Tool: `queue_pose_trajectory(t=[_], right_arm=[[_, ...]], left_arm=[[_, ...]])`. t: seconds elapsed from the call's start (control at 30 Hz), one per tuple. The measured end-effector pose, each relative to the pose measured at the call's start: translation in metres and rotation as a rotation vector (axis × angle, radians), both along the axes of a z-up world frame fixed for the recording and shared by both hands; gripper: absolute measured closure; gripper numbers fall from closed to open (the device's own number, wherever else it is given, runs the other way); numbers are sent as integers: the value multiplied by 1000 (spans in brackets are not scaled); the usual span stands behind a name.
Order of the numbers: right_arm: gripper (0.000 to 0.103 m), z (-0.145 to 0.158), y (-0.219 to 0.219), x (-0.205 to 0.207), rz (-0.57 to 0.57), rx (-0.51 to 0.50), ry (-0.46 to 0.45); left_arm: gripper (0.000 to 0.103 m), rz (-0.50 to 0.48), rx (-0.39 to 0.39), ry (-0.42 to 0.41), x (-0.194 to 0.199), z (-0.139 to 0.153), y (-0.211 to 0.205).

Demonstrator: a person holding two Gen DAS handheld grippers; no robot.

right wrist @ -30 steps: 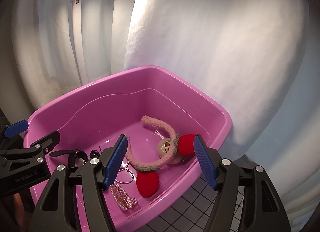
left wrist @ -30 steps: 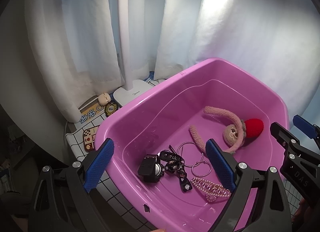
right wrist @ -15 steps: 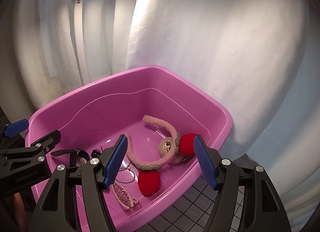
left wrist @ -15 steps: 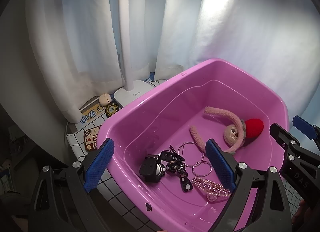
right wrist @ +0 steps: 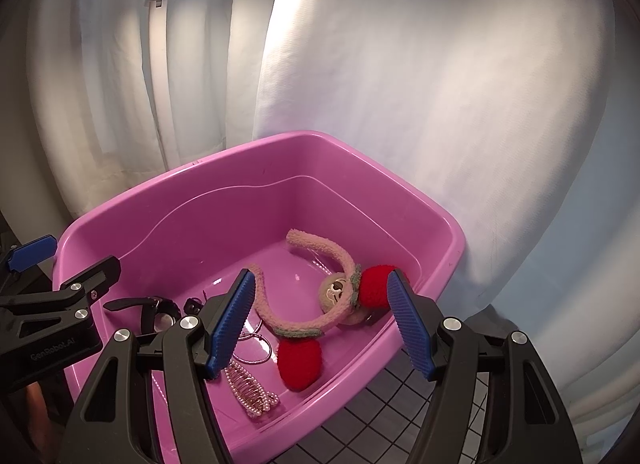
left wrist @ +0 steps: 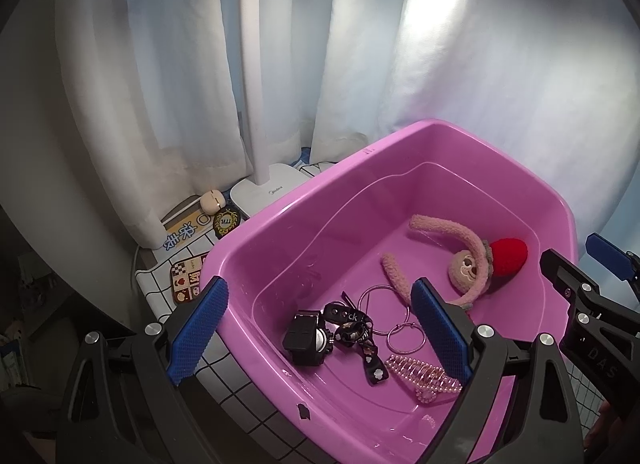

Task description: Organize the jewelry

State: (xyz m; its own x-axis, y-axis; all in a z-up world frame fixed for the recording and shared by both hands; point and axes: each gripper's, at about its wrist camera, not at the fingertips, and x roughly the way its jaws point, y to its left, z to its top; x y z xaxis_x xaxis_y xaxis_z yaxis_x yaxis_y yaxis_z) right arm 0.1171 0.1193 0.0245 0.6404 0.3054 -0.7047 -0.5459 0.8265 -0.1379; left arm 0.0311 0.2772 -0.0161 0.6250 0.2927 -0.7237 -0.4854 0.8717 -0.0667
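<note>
A pink plastic tub (left wrist: 280,220) (right wrist: 440,224) holds the jewelry. Inside lie a plush pink headband with a monkey face and red pompoms (left wrist: 468,260) (right wrist: 340,292), two silver hoop rings (left wrist: 404,338) (right wrist: 256,348), a pearl hair claw (left wrist: 424,378) (right wrist: 250,388), a black watch (left wrist: 308,338) (right wrist: 160,314) and a black lanyard strap (left wrist: 362,344). My left gripper (left wrist: 320,332) is open and empty, held above the tub's near left edge. My right gripper (right wrist: 320,320) is open and empty above the tub's near right side.
A white desk lamp (left wrist: 260,184) stands behind the tub on a checked white cloth (left wrist: 236,376). Beside its base lie a small beige case (left wrist: 212,200), cards and a round badge (left wrist: 225,220). White curtains (right wrist: 400,84) hang close behind.
Both grippers have drawn back and up slightly from the tub; the tub's contents have not moved.
</note>
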Motion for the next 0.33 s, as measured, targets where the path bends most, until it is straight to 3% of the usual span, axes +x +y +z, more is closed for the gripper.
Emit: queue_pose_trajectory(t=[0.33], right_arm=[[38, 0, 0, -4, -3, -2, -5]], left_arm=[[12, 0, -29, 9, 0, -1, 4]])
